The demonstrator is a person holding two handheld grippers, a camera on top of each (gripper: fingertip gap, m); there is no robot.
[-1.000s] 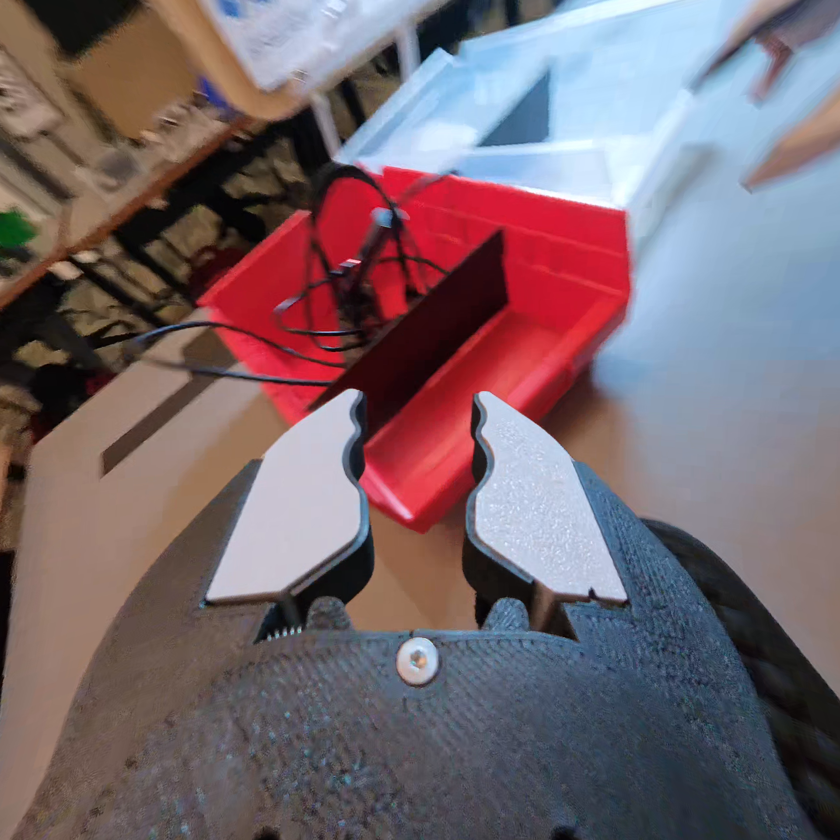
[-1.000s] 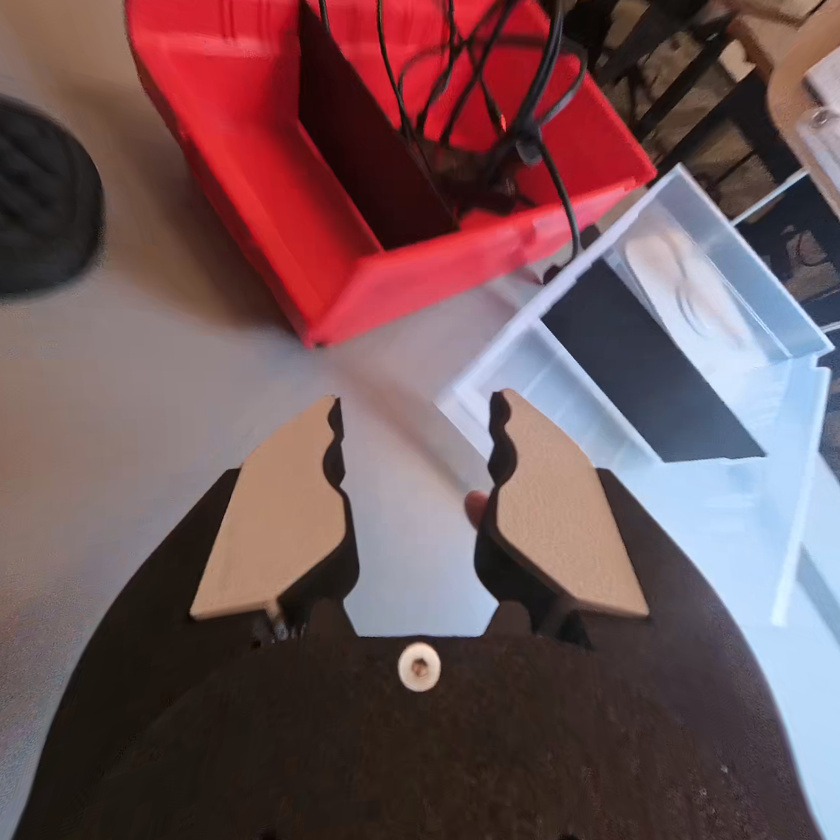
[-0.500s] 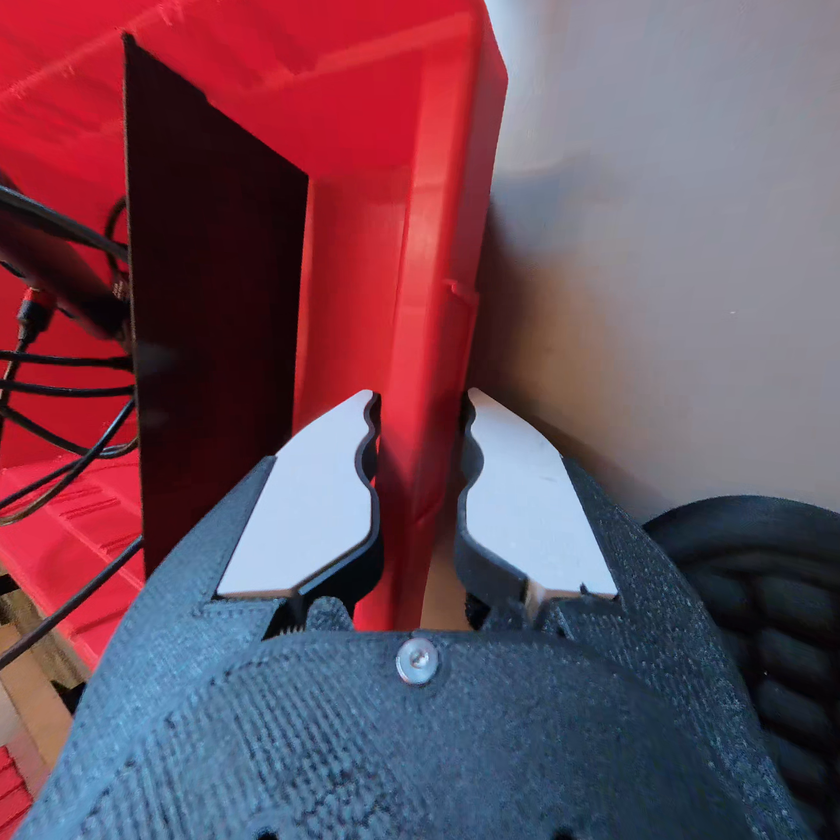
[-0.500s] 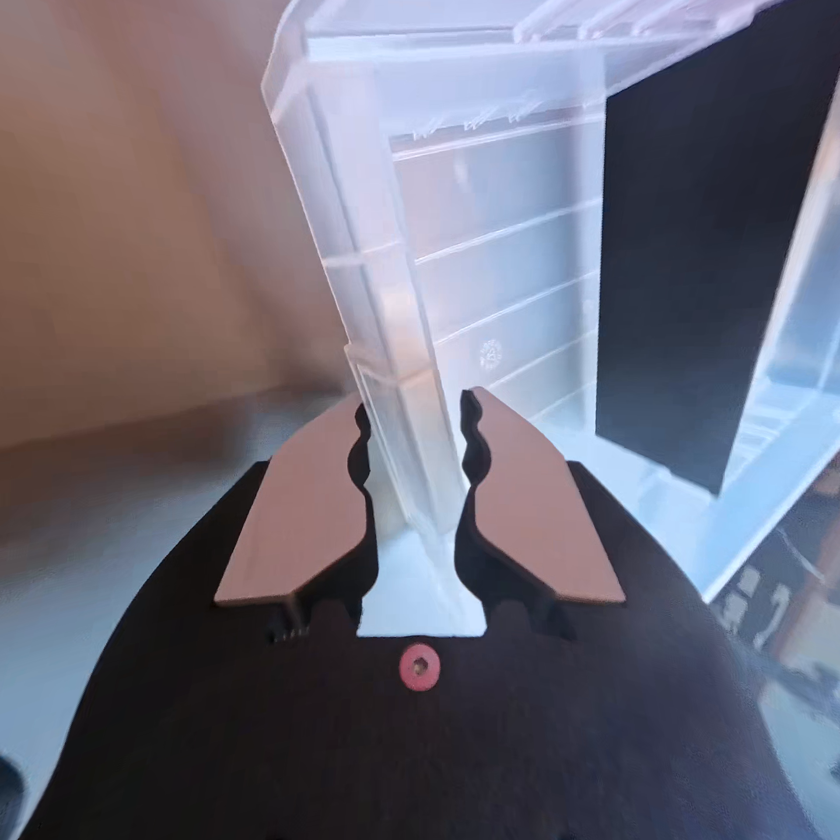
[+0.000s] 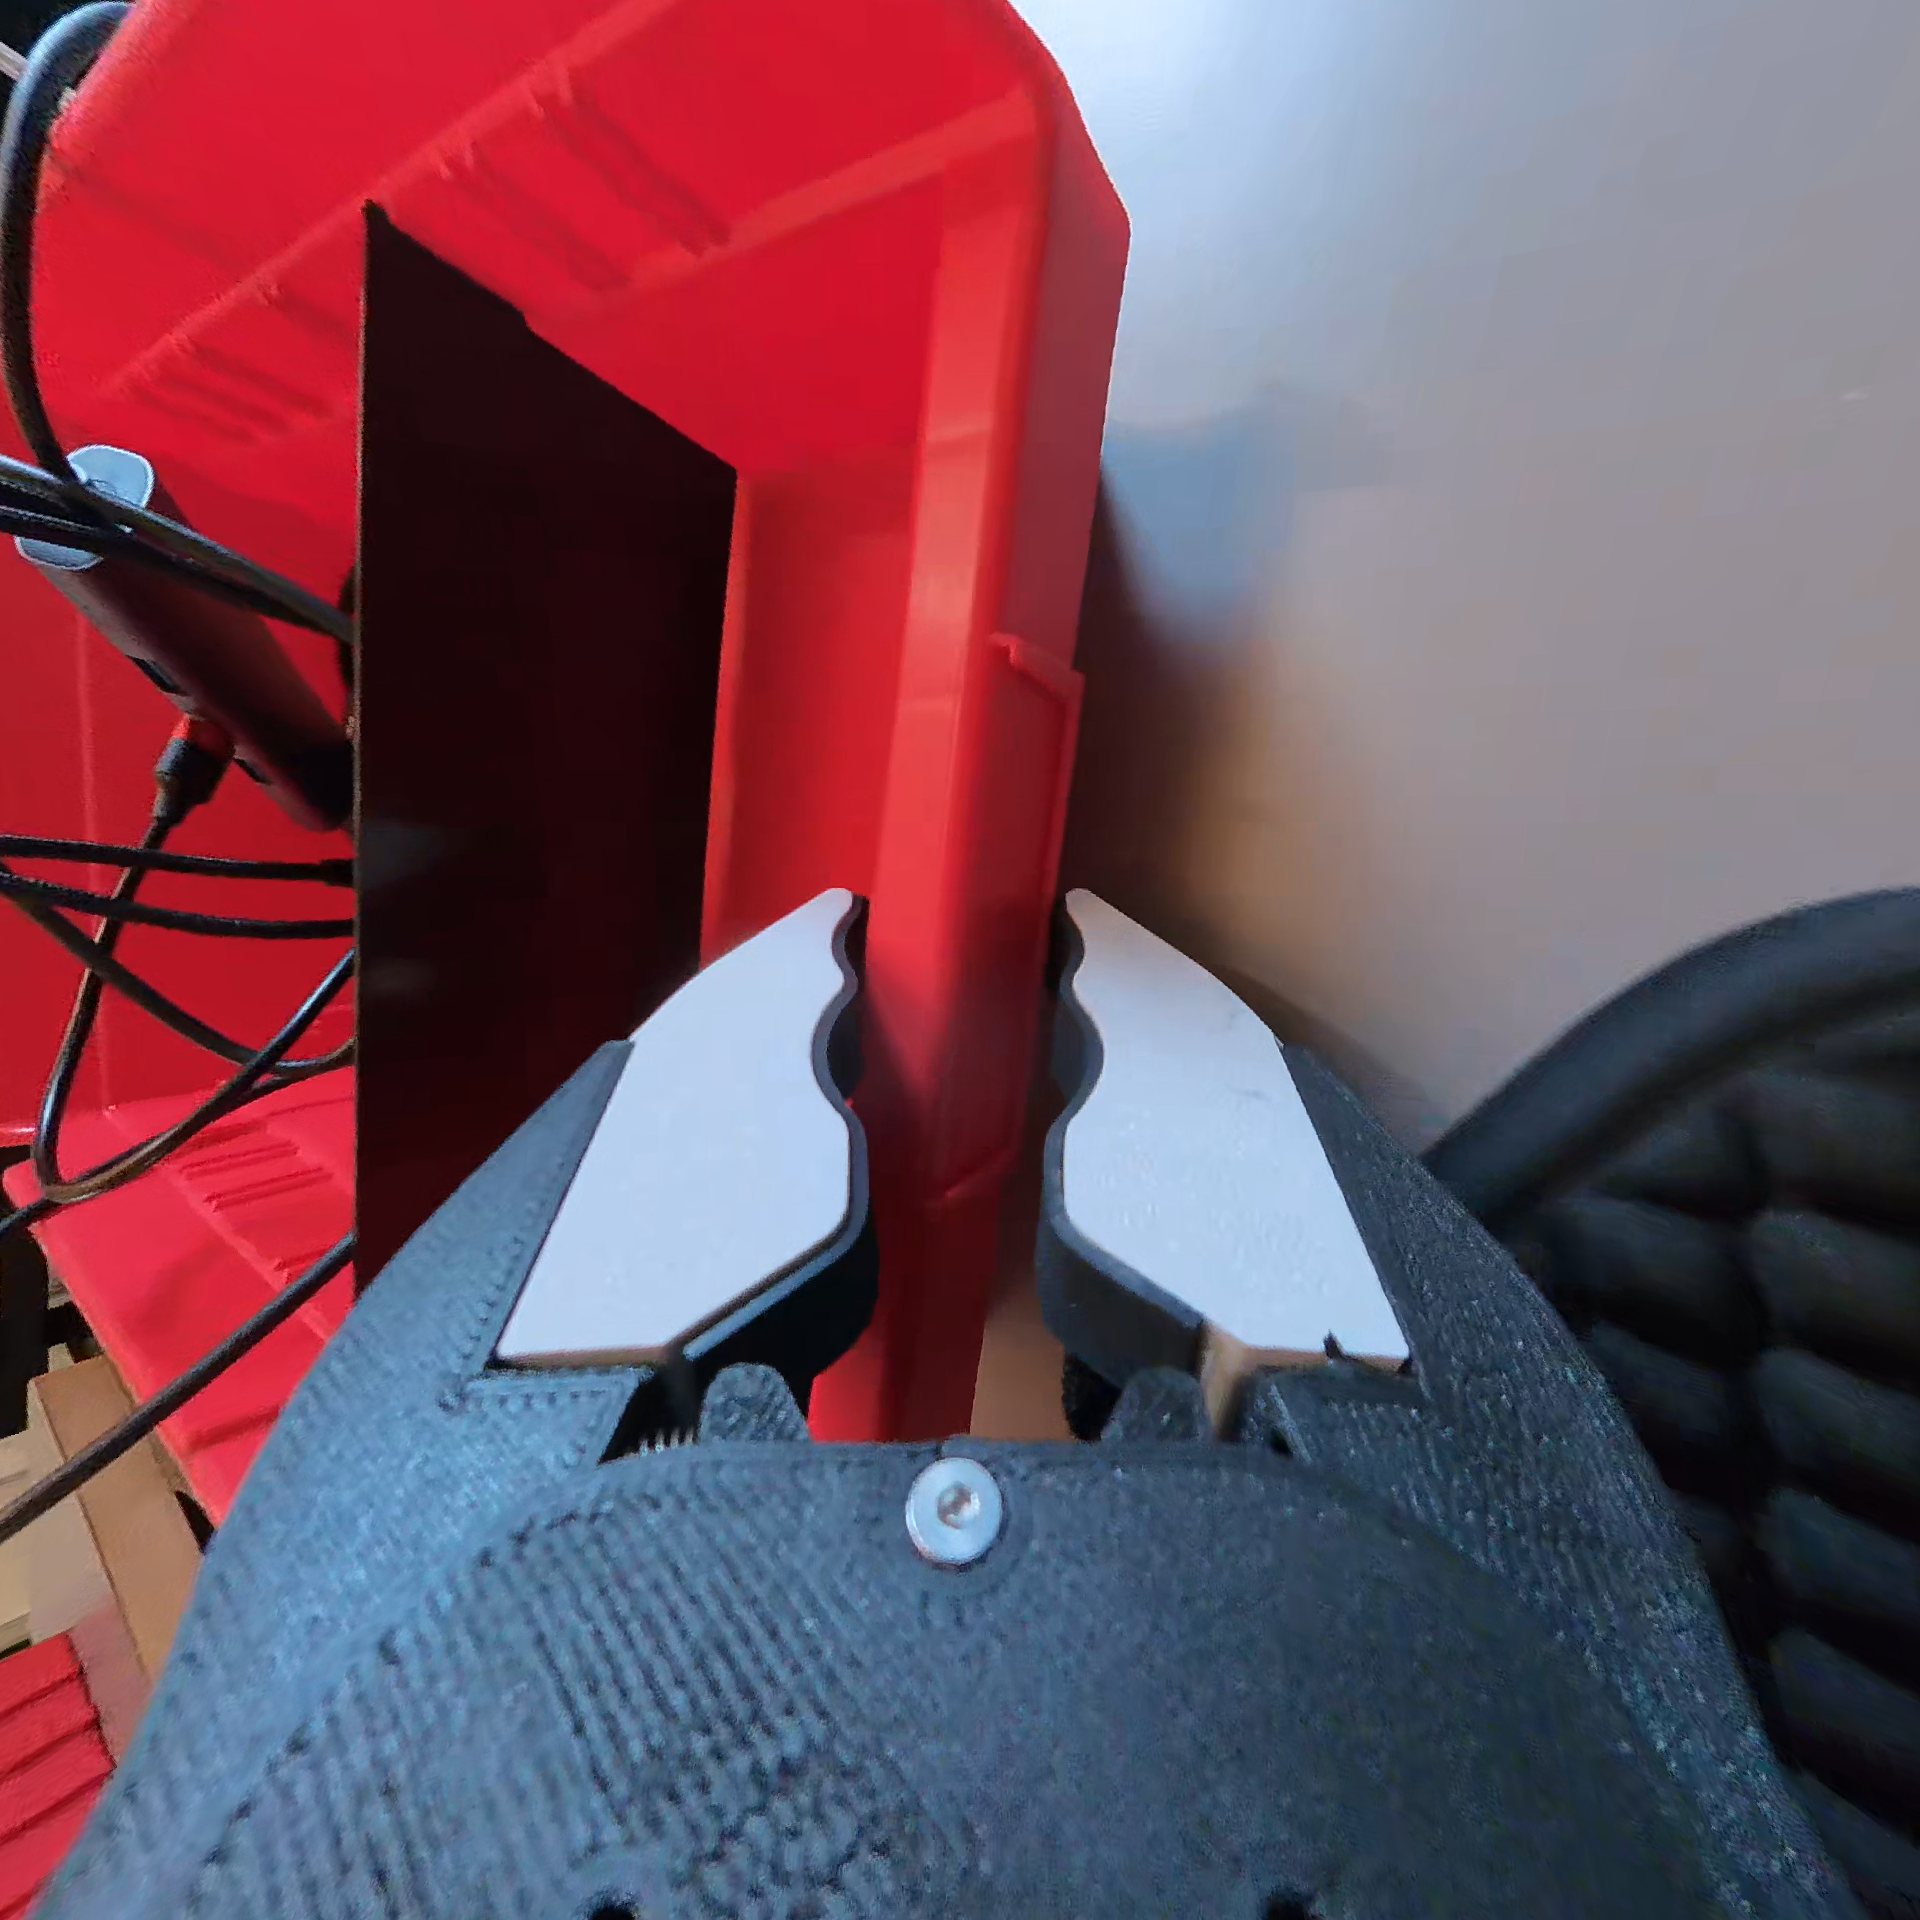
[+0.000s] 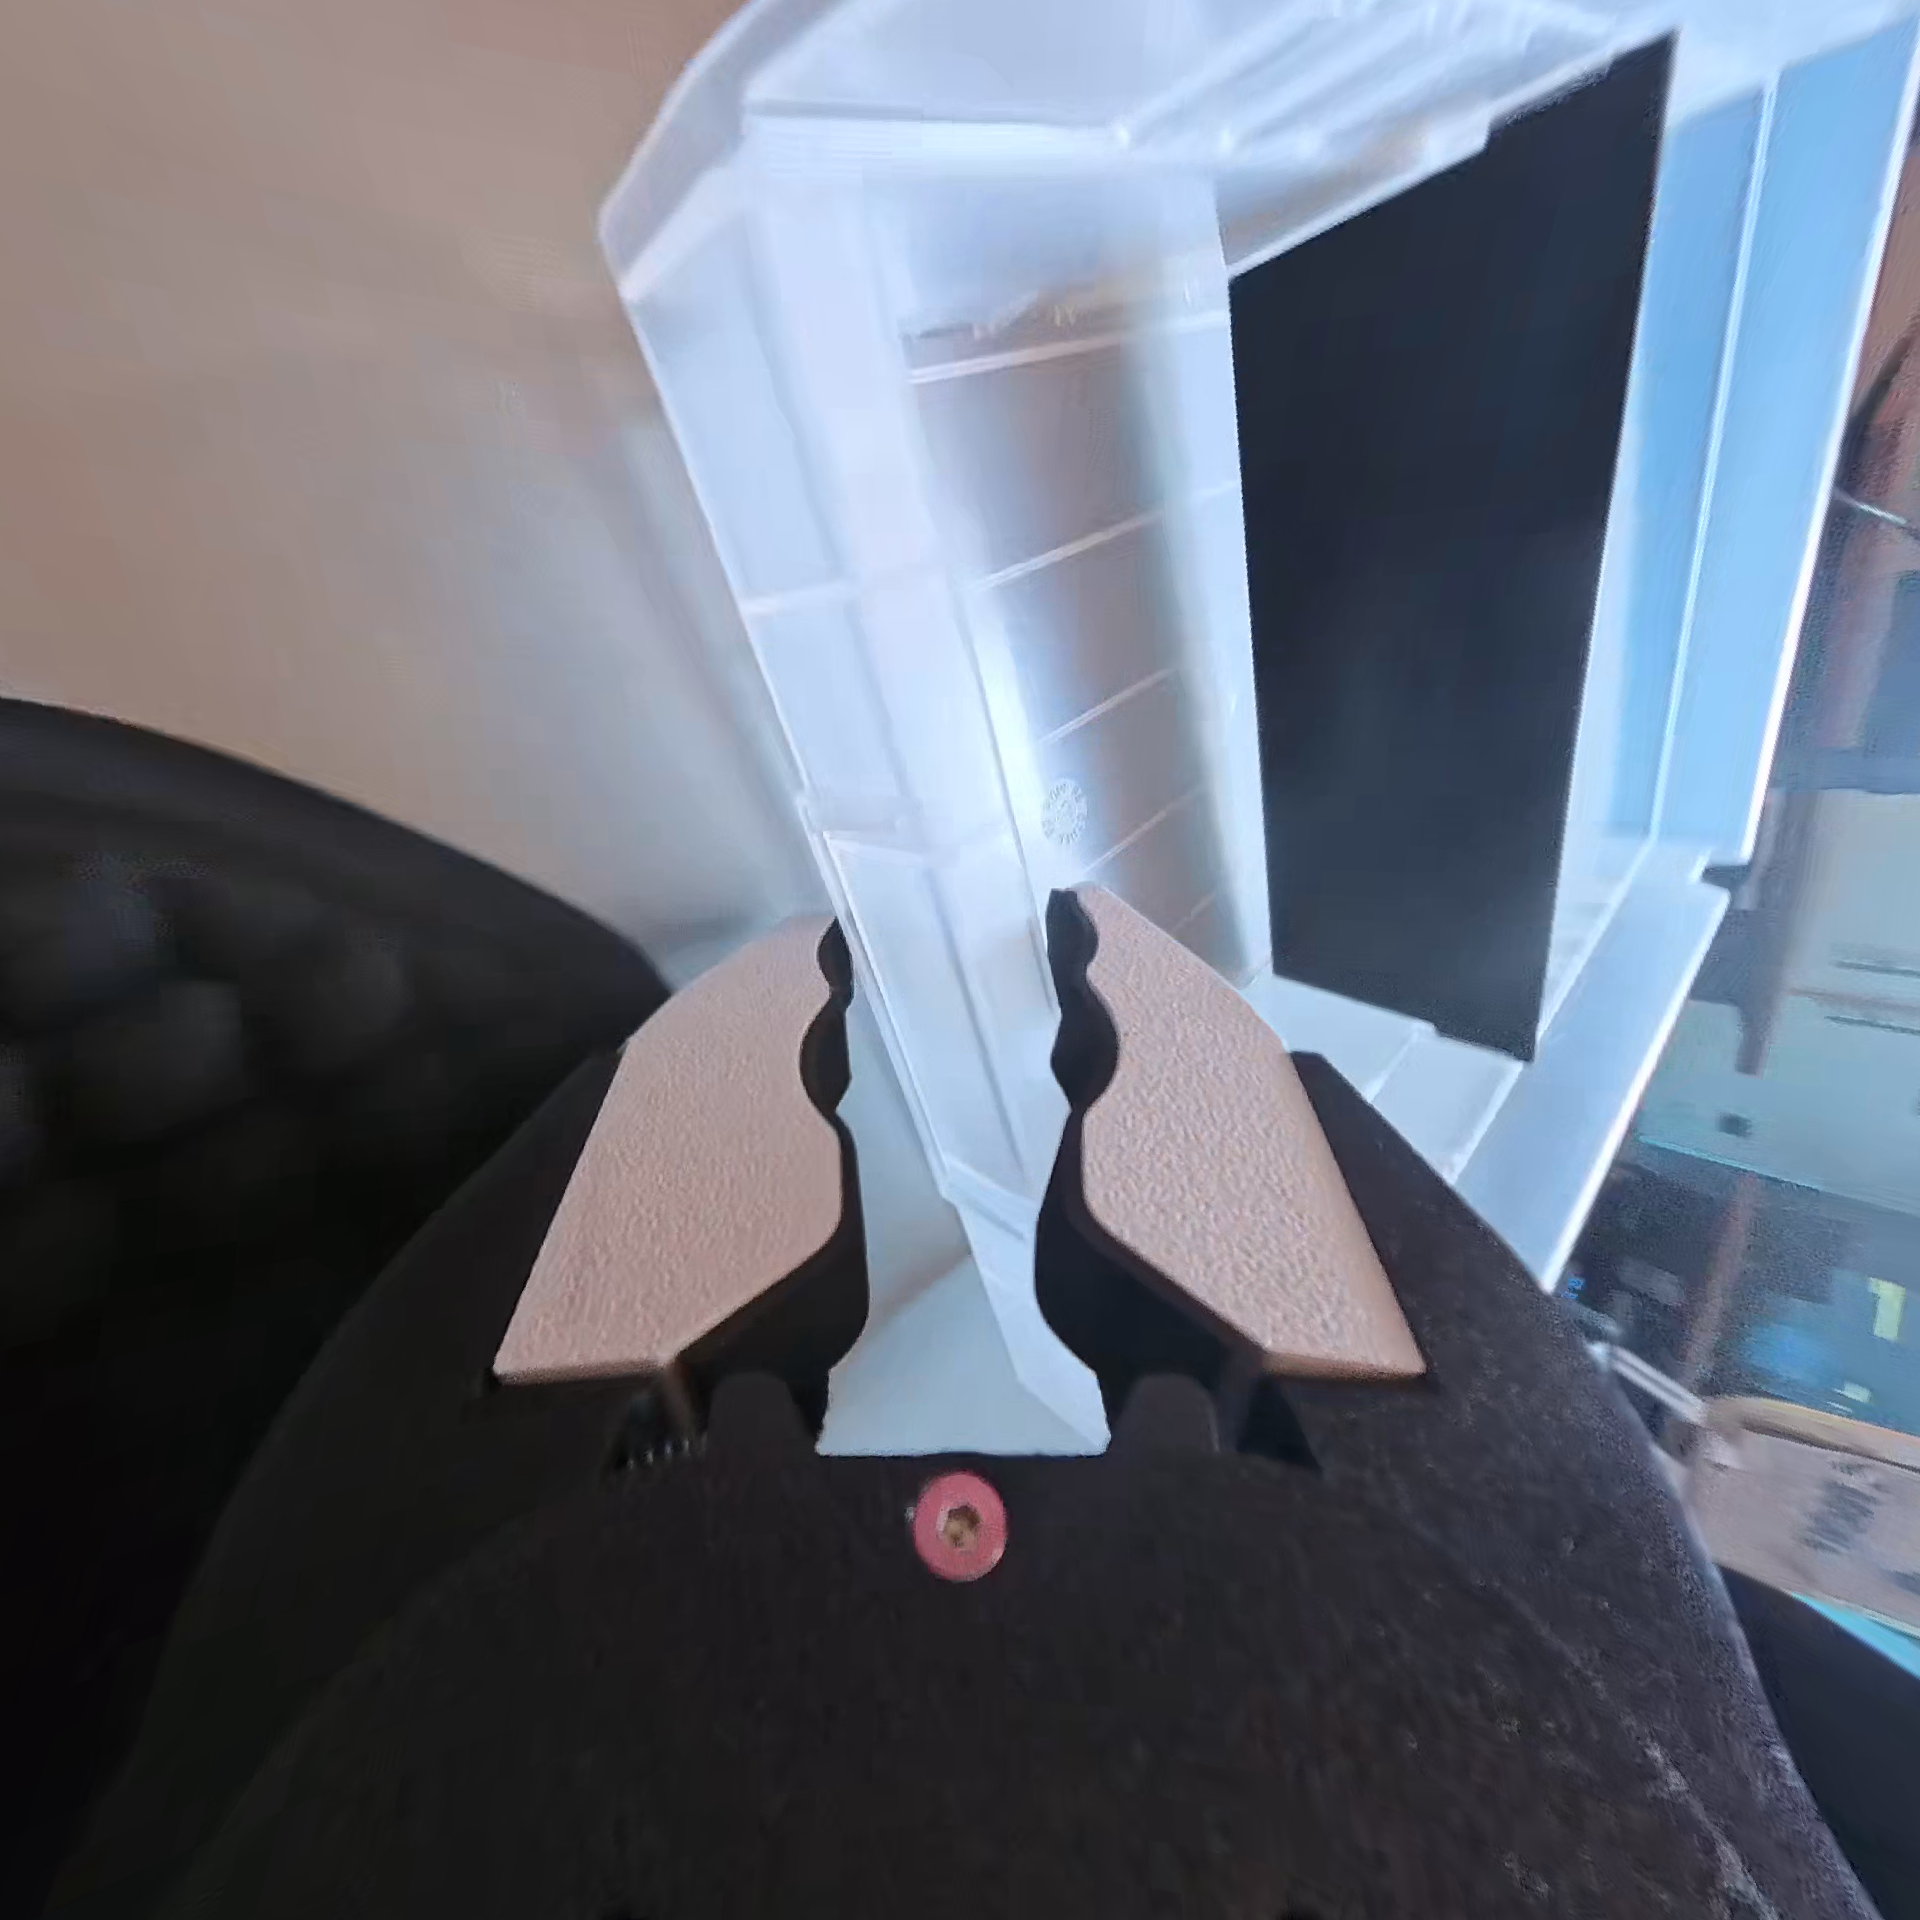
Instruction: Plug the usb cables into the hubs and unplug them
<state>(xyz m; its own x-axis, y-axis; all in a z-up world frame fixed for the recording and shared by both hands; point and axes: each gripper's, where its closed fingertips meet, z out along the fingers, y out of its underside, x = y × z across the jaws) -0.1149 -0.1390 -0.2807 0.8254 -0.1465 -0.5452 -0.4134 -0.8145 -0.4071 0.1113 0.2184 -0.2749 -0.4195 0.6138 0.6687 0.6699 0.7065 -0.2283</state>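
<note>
The left gripper point(image 5: 956, 1039) straddles the side wall of a red plastic bin point(image 5: 997, 582), one finger inside and one outside. Both fingers lie against the wall or very near it, so it looks clamped on the rim, though I cannot tell how firmly. A black divider panel point(image 5: 520, 748) stands upright across the bin. In the compartment beyond it, at the left of this view, lie the task's things: a dark, slim usb hub point(image 5: 208, 665) and a tangle of thin black usb cables point(image 5: 156, 935). One red-tipped plug point(image 5: 192, 764) sits at the hub's side and seems to be seated in a port — whether the other cables are plugged in is not clear. The compartment nearest the gripper shows nothing in it.

The right gripper point(image 6: 951, 1039) is set the same way over the wall of a clear plastic bin point(image 6: 935, 727), its tan fingers point(image 6: 1195, 1164) close on either side; a sliver of light at the inner finger leaves it uncertain whether the hold is tight. A second black divider panel point(image 6: 1444, 582) stands in this bin, and no cables or hubs can be seen in it. Both bins rest on a pale table point(image 5: 1507, 520).

As a judgement, the plugging work is not under way — both grippers are occupied with the bins, probably positioning them, and neither is near a cable. Everything with the plugs and ports looks left to do.
</note>
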